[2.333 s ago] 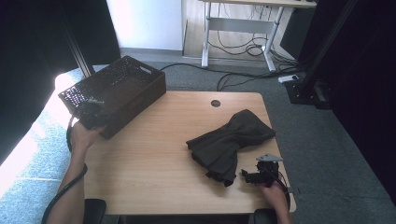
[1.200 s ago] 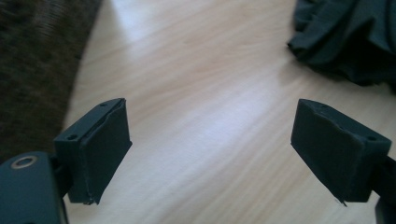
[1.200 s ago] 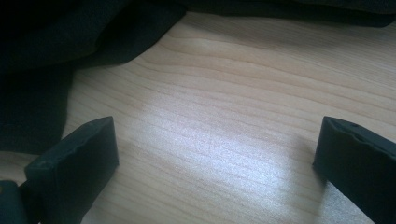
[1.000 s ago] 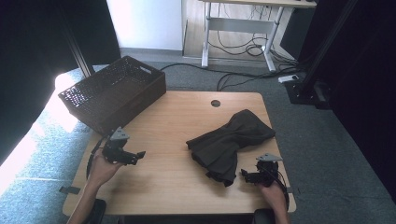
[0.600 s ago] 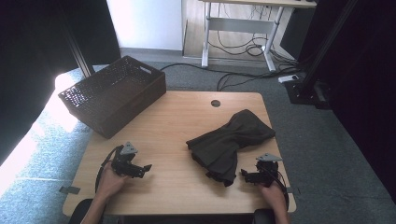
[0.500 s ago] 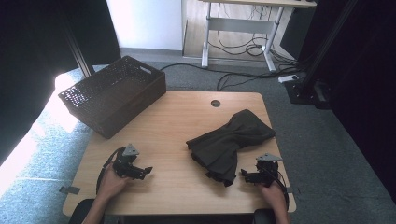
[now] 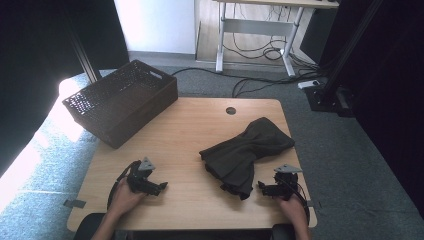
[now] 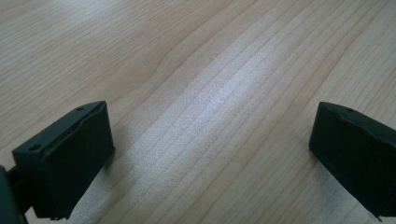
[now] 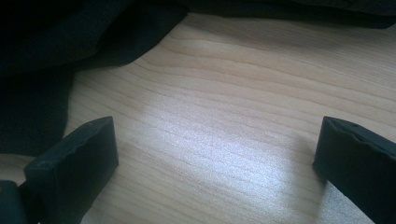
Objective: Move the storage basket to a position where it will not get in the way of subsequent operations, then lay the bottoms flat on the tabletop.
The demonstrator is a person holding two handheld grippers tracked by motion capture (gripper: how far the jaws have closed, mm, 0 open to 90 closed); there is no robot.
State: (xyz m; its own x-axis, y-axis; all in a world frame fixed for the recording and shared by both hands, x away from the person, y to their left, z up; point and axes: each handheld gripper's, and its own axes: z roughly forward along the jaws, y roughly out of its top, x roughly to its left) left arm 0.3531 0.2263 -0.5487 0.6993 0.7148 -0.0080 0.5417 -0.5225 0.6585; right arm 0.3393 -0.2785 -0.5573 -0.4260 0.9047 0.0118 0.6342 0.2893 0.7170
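Dark cloth (image 7: 247, 152) on table (image 7: 190, 130), near right gripper (image 7: 263, 189); both grippers' fingers wide apart, empty.

The counter (image 7: 190, 130) is pale wood with fine straight grain, smooth with a soft satin sheen where light falls. The dark garment (image 7: 245, 152) is matt, soft-looking cloth, lying in folds. The basket (image 7: 120, 102) looks like dark woven or perforated plastic. Each hand-held gripper, left (image 8: 205, 154) and right (image 9: 212, 158), has matt black plastic jaws.
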